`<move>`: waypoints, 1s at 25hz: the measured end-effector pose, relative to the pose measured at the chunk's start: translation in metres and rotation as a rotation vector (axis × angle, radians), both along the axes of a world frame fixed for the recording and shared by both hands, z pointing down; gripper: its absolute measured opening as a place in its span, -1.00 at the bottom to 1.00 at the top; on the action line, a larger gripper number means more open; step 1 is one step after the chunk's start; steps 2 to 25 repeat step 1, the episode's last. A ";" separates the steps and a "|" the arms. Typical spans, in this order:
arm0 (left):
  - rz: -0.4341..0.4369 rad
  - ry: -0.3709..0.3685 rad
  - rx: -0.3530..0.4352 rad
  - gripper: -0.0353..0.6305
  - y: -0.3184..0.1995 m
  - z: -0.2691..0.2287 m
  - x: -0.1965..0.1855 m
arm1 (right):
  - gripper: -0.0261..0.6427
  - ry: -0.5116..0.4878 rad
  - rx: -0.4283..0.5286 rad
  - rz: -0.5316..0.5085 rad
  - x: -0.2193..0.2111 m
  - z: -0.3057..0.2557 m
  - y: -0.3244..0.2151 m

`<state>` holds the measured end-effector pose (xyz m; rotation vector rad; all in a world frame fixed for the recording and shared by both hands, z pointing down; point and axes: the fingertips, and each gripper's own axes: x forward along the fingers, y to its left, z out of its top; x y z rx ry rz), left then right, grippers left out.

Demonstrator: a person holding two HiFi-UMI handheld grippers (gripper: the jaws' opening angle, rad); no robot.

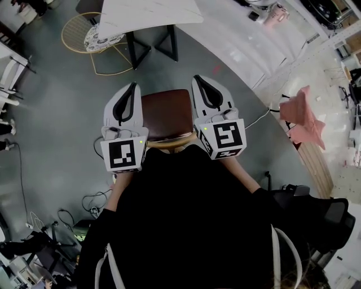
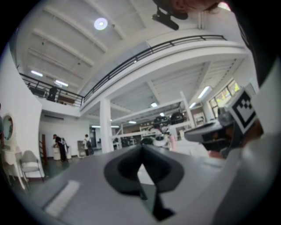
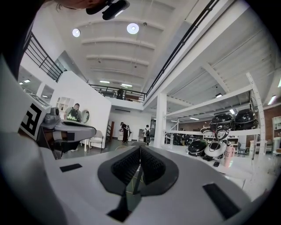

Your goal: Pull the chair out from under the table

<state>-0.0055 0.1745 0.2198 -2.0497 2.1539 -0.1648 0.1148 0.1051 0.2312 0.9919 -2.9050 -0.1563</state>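
In the head view a chair with a brown seat stands on the grey floor just in front of me, apart from the white-topped table with black legs farther off. My left gripper is held level over the seat's left edge and my right gripper over its right edge. Both are shut with nothing between the pads. The left gripper view shows its jaws closed against the open hall. The right gripper view shows the same. The chair appears in neither gripper view.
A gold wire chair stands left of the table. A pink cloth hangs at the right by a pale raised platform. Cables lie on the floor at my left. People stand far off in the hall.
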 end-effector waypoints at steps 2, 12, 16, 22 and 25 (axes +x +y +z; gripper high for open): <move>-0.001 -0.003 -0.007 -0.87 0.001 0.003 -0.002 | -0.86 0.002 -0.001 0.002 -0.002 0.002 0.001; -0.001 -0.003 -0.007 -0.87 0.001 0.003 -0.002 | -0.86 0.002 -0.001 0.002 -0.002 0.002 0.001; -0.001 -0.003 -0.007 -0.87 0.001 0.003 -0.002 | -0.86 0.002 -0.001 0.002 -0.002 0.002 0.001; -0.001 -0.003 -0.007 -0.87 0.001 0.003 -0.002 | -0.86 0.002 -0.001 0.002 -0.002 0.002 0.001; -0.001 -0.003 -0.007 -0.87 0.001 0.003 -0.002 | -0.86 0.002 -0.001 0.002 -0.002 0.002 0.001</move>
